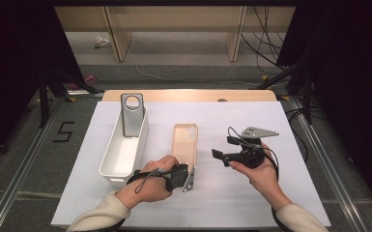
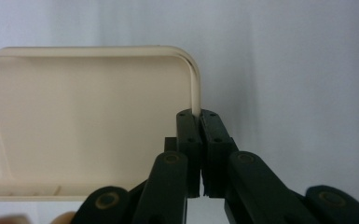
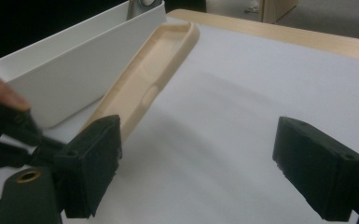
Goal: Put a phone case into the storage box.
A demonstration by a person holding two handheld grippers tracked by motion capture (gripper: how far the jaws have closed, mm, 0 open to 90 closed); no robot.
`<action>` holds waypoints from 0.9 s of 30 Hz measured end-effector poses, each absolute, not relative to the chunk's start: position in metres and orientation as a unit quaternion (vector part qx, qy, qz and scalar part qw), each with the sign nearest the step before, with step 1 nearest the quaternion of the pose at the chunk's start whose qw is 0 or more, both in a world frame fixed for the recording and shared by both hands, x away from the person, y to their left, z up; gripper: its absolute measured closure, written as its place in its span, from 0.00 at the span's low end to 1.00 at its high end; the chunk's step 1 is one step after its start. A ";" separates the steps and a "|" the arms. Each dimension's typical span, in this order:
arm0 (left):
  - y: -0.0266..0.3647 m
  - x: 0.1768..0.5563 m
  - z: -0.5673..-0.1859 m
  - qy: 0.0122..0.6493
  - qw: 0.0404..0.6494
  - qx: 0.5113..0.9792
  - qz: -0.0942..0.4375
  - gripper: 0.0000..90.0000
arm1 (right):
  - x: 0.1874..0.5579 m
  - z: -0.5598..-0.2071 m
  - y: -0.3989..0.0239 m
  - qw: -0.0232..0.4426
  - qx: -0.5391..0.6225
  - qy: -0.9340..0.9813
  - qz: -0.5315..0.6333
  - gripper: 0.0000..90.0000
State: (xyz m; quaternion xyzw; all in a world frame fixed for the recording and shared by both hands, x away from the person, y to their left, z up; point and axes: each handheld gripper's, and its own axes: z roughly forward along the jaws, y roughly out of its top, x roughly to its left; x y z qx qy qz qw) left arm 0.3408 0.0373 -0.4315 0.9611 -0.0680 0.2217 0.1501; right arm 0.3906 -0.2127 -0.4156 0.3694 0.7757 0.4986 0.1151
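Observation:
A beige phone case [image 1: 185, 143] lies lengthwise on the white table sheet, its hollow side up. My left gripper [image 1: 187, 172] is shut on the rim at the case's near end; in the left gripper view the pads [image 2: 189, 140] pinch the thin side wall of the beige phone case [image 2: 84, 126]. To the right of the case my right gripper [image 1: 224, 150] stands open above the sheet with nothing between its fingers. In the right gripper view the beige phone case [image 3: 147, 84] runs away at the left, tilted up off the sheet, between the spread pads [image 3: 91, 168].
A long white bin [image 1: 123, 150] stands left of the case, with a grey phone case [image 1: 132, 115] upright at its far end. The white bin [image 3: 74, 65] lies close beside the beige case. The table's wooden far edge [image 1: 188, 95] lies behind.

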 end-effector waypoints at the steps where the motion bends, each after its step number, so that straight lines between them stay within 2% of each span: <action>1: 0.034 0.338 -0.431 -0.075 0.150 0.961 0.221 0.97 | 0.394 -0.416 -0.211 0.113 0.371 0.773 0.501 0.19; 11: 0.020 0.328 -0.430 -0.100 0.155 0.958 0.221 0.97 | 0.418 -0.416 -0.192 0.086 0.388 0.761 0.513 0.24; 12: 0.018 0.326 -0.430 -0.105 0.154 0.957 0.221 0.97 | 0.420 -0.418 -0.188 0.077 0.388 0.764 0.510 0.30; 15: 0.016 0.325 -0.429 -0.108 0.155 0.957 0.221 0.97 | 0.421 -0.420 -0.186 0.072 0.389 0.765 0.508 0.35; 16: 0.015 0.324 -0.429 -0.109 0.158 0.956 0.222 0.97 | 0.422 -0.421 -0.185 0.063 0.388 0.766 0.509 0.43; 17: 0.015 0.324 -0.429 -0.111 0.158 0.956 0.223 0.97 | 0.422 -0.421 -0.185 0.063 0.388 0.766 0.509 0.43; 18: 0.014 0.323 -0.429 -0.111 0.158 0.956 0.221 0.97 | 0.422 -0.421 -0.185 0.056 0.389 0.763 0.513 0.51; 19: 0.013 0.323 -0.429 -0.112 0.161 0.955 0.222 0.97 | 0.422 -0.421 -0.185 0.056 0.389 0.763 0.513 0.51; 20: 0.012 0.322 -0.429 -0.116 0.161 0.955 0.221 0.97 | 0.422 -0.421 -0.186 0.048 0.391 0.761 0.516 0.58; 25: 0.011 0.321 -0.429 -0.120 0.162 0.954 0.221 0.97 | 0.422 -0.420 -0.187 0.039 0.393 0.761 0.514 0.67; 26: 0.011 0.320 -0.430 -0.119 0.162 0.955 0.218 0.97 | 0.421 -0.419 -0.188 0.039 0.394 0.761 0.514 0.74; 27: 0.010 0.320 -0.431 -0.119 0.165 0.954 0.219 0.97 | 0.421 -0.419 -0.188 0.039 0.394 0.761 0.514 0.74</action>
